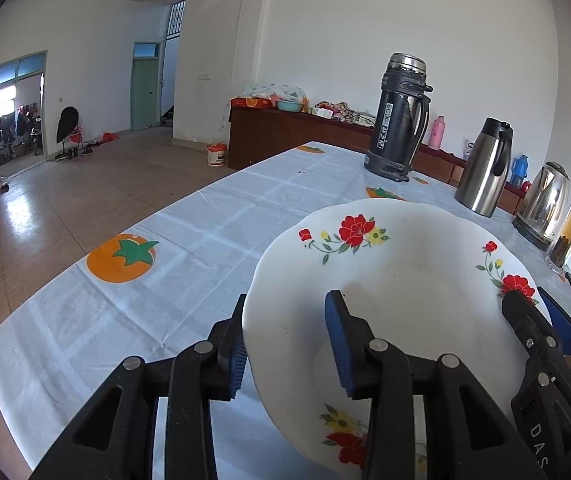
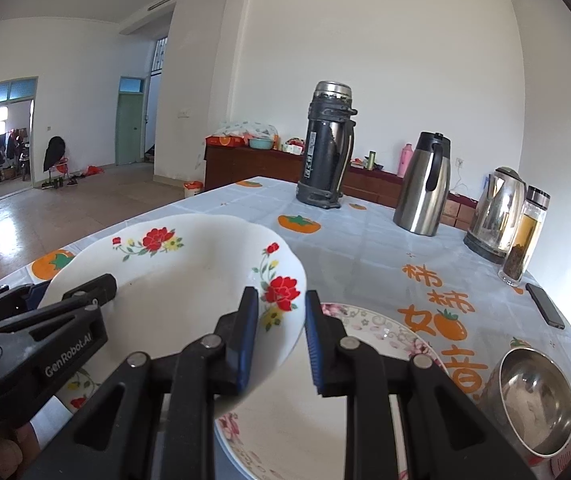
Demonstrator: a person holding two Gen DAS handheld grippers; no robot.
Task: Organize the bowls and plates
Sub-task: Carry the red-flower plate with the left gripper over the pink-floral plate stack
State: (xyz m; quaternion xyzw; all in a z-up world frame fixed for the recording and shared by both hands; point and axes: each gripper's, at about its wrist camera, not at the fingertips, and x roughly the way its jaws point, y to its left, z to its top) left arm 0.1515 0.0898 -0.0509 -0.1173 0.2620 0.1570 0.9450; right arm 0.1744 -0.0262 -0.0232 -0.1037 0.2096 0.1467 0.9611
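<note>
A white plate with red flowers [image 1: 397, 280] is lifted above the table and tilted. My left gripper [image 1: 285, 354] straddles its left rim with a gap at the pads; its grip is unclear. My right gripper [image 2: 281, 340] straddles the same plate's [image 2: 189, 280] right rim, one pad inside, one outside with a gap. The right gripper also shows at the plate's right edge in the left wrist view [image 1: 533, 320]. The left gripper shows in the right wrist view [image 2: 73, 296]. A pink-patterned plate [image 2: 381, 332] lies on the table below. A steel bowl [image 2: 533, 404] stands at right.
A black thermos [image 2: 327, 148], a steel carafe [image 2: 423, 184], an electric kettle [image 2: 497, 210] and a glass tea bottle [image 2: 525, 236] stand along the far right of the table [image 1: 189, 240]. A phone [image 2: 545, 306] lies near the right edge. A wooden sideboard [image 1: 285, 132] stands behind.
</note>
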